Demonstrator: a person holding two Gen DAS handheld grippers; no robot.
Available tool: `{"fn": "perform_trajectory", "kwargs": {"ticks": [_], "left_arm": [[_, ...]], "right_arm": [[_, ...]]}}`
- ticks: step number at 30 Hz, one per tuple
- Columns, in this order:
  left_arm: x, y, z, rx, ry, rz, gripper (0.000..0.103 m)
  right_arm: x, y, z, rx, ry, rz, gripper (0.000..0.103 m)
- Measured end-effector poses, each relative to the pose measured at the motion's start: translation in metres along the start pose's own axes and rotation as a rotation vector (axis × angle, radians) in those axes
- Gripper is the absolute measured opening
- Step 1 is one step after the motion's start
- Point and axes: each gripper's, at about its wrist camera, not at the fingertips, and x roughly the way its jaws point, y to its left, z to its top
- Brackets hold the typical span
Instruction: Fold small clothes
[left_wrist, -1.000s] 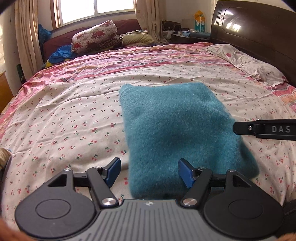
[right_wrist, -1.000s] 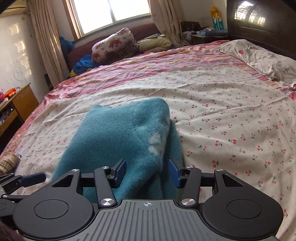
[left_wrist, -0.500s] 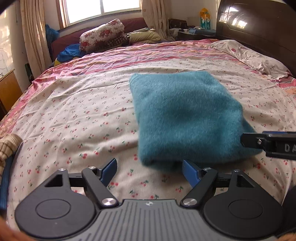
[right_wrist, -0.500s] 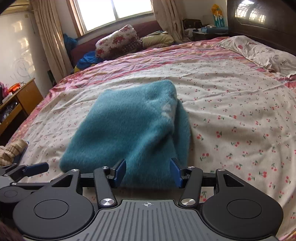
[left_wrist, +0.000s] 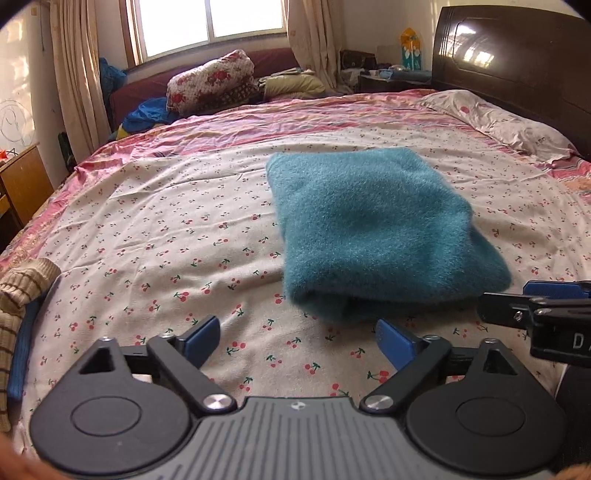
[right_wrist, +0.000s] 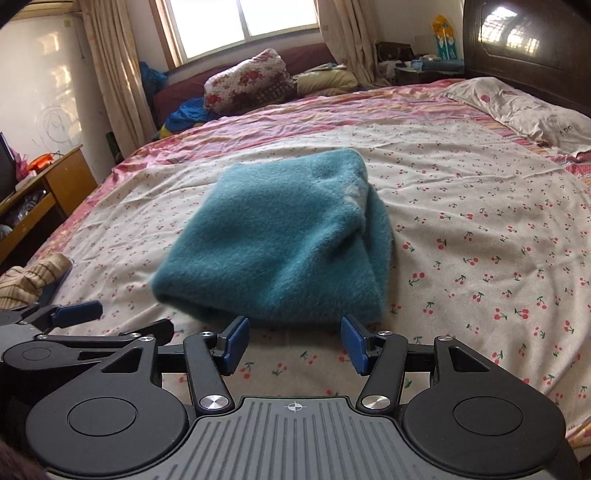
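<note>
A fuzzy teal garment (left_wrist: 373, 229) lies folded into a thick rectangle on the cherry-print bed sheet (left_wrist: 166, 240); it also shows in the right wrist view (right_wrist: 280, 243). My left gripper (left_wrist: 297, 341) is open and empty, just short of the garment's near edge. My right gripper (right_wrist: 293, 341) is open and empty, its blue pads (right_wrist: 236, 338) just in front of the fold. The right gripper shows at the right edge of the left wrist view (left_wrist: 546, 310). The left gripper shows at the left of the right wrist view (right_wrist: 77, 310).
A striped beige garment (left_wrist: 18, 291) lies at the bed's near left edge. A pillow (left_wrist: 498, 122) and dark headboard (left_wrist: 517, 55) are at the right. Bundled bedding (left_wrist: 210, 81) sits by the window. A wooden desk (right_wrist: 44, 192) stands left of the bed.
Both grippers have drawn back off the teal garment toward the near edge of the bed, and their jaws have opened wider. The garment now rests folded on the sheet.
</note>
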Motion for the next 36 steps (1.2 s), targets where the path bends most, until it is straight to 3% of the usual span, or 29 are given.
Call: {"fn": "perform_trajectory", "kwargs": {"ticks": [11, 36], "left_arm": [[0.001, 0.007, -0.02, -0.04, 0.034, 0.026, 0.103], [0.002, -0.002, -0.024, -0.022, 0.045, 0.03, 0.102]], "right_arm": [[-0.001, 0.006, -0.02, 0.004, 0.008, -0.029, 0.057], [0.008, 0.006, -0.034, 0.025, 0.048, -0.033, 0.06]]}}
